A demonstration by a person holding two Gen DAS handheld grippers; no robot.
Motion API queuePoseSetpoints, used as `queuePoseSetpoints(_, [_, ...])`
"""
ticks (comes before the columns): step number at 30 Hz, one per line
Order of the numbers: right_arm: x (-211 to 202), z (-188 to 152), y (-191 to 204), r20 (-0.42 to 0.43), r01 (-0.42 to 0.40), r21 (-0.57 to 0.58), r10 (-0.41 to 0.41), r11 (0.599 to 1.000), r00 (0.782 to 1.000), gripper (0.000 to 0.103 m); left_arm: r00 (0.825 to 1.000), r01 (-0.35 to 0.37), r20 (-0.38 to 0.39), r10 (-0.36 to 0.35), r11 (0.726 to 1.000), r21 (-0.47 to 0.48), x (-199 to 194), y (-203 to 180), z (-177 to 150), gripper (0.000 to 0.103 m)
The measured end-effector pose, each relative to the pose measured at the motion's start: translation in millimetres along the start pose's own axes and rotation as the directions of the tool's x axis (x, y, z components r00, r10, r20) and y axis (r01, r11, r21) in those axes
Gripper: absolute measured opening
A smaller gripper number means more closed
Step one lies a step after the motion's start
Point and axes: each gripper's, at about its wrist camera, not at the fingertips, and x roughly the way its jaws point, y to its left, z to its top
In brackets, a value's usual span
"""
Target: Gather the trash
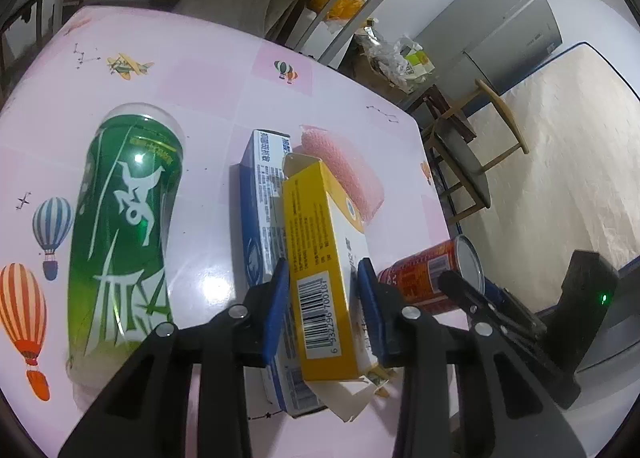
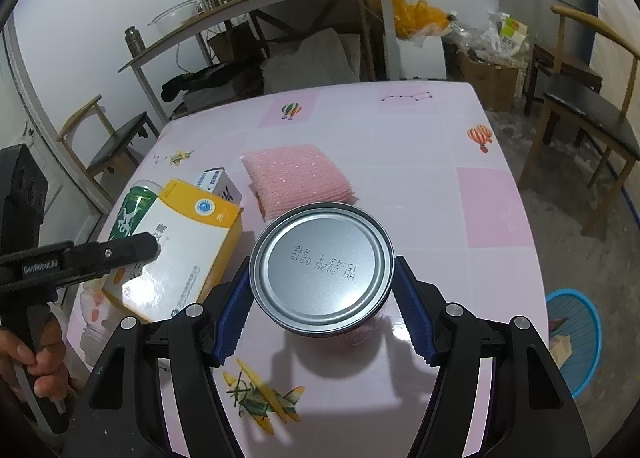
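My left gripper (image 1: 323,286) is shut on a yellow and white carton (image 1: 320,258), its blue pads pressed on both narrow sides; the carton's end flap hangs open. In the right wrist view one of its black fingers (image 2: 132,250) lies across the carton (image 2: 188,250). My right gripper (image 2: 322,270) is shut on a red can (image 2: 322,266), lifted off the table with its silver bottom toward the camera. The left wrist view shows that can (image 1: 428,278) lying level at the right. A green can (image 1: 124,226) lies on its side to the left. A blue and white box (image 1: 260,210) lies under the carton.
A pink mesh pad (image 2: 300,178) lies mid-table on the pink patterned tablecloth (image 2: 460,218). A blue basket (image 2: 576,338) stands on the floor at the right. Wooden chairs (image 2: 592,118) flank the table. A shelf with clutter stands behind. A hand (image 2: 36,358) grips the left tool's handle.
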Motion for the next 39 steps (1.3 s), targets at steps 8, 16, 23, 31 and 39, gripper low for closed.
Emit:
queuePoseSetpoints(8, [-9, -1, -1, 0.023, 0.045, -0.018, -0.044, 0.999, 0.999, 0.064, 0.999, 0.033, -0.023, -0.032, 0.998, 0.055, 2, -16, -12, 0.031])
queuePoseSetpoints(16, [-24, -12, -19, 0.013, 0.093, 0.005, -0.093, 0.996, 0.996, 0.064, 0.994, 0.051, -0.109, -0.031, 0.983, 0.179, 28, -56, -36, 0.032])
queuePoseSetpoints(23, [-32, -25, -33, -0.010, 0.107, 0.026, -0.107, 0.994, 0.994, 0.064, 0.982, 0.050, -0.188, -0.013, 0.980, 0.193, 47, -68, -52, 0.042])
queuePoseSetpoints(31, [-39, -34, -38, -0.017, 0.073, 0.046, -0.072, 0.996, 0.997, 0.064, 0.968, 0.039, -0.250, -0.001, 0.989, 0.144, 58, -63, -66, 0.057])
queuePoseSetpoints(39, [-43, -39, -36, -0.021, 0.027, 0.051, -0.025, 0.998, 0.999, 0.064, 0.955, 0.036, -0.296, -0.004, 0.994, 0.102, 67, -62, -69, 0.062])
